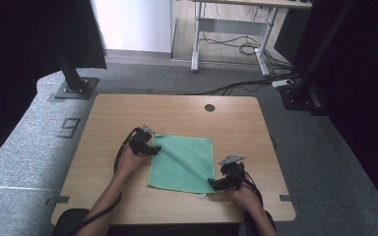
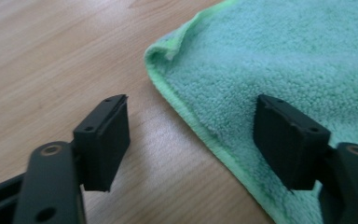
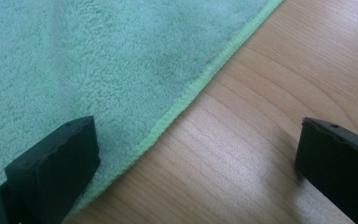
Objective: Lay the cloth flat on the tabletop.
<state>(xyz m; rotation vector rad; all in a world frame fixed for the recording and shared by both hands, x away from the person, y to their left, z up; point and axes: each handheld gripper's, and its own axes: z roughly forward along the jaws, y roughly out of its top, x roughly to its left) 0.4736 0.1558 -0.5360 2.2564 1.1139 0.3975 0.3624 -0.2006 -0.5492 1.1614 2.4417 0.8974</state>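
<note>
Left tool (image 1: 153, 149) and right tool (image 1: 214, 185) both gape apart, each straddling a hem of the cloth (image 1: 184, 162) lying mid-frame. Bare surface (image 1: 128, 110) surrounds it; a dark hole (image 1: 209, 107) sits above, well apart.

Green cloth (image 1: 183, 163), wooden table (image 1: 128, 110), two tools

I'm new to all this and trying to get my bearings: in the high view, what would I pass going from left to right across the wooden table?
Left gripper → green towel → right gripper, with bare table at either end.
</note>
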